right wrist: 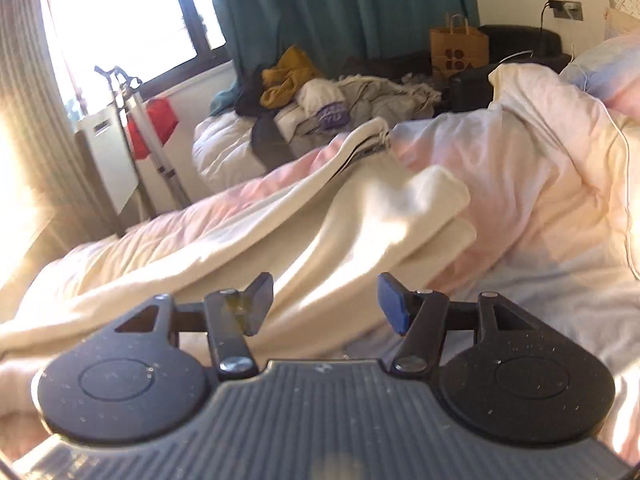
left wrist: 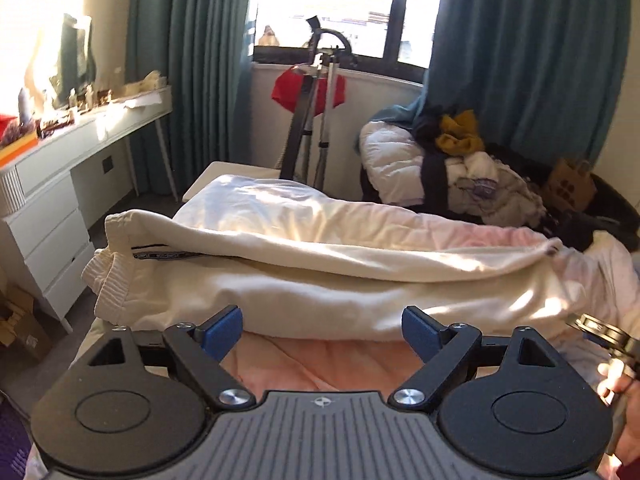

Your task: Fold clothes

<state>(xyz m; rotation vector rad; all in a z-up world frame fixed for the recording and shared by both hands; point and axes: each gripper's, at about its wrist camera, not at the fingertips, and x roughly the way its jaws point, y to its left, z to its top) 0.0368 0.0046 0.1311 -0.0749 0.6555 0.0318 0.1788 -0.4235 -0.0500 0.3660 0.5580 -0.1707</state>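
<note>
Cream sweatpants (left wrist: 304, 268) lie lengthwise across the pink bedspread (left wrist: 320, 360), legs folded one over the other, ribbed cuffs at the left. My left gripper (left wrist: 322, 330) is open and empty, just short of the near edge of the pants. In the right wrist view the same cream pants (right wrist: 320, 220) run from lower left toward the far middle, with a folded end at the right. My right gripper (right wrist: 325, 300) is open and empty, low over the pants' near edge. Part of the right tool (left wrist: 604, 334) shows at the right edge of the left wrist view.
A pile of unfolded clothes (left wrist: 472, 160) sits on a white duvet beyond the bed, also in the right wrist view (right wrist: 320, 92). A brown paper bag (right wrist: 459, 48), a white desk with drawers (left wrist: 60, 192), a metal stand with red cloth (left wrist: 316, 92), and pillows (right wrist: 600, 72) surround the bed.
</note>
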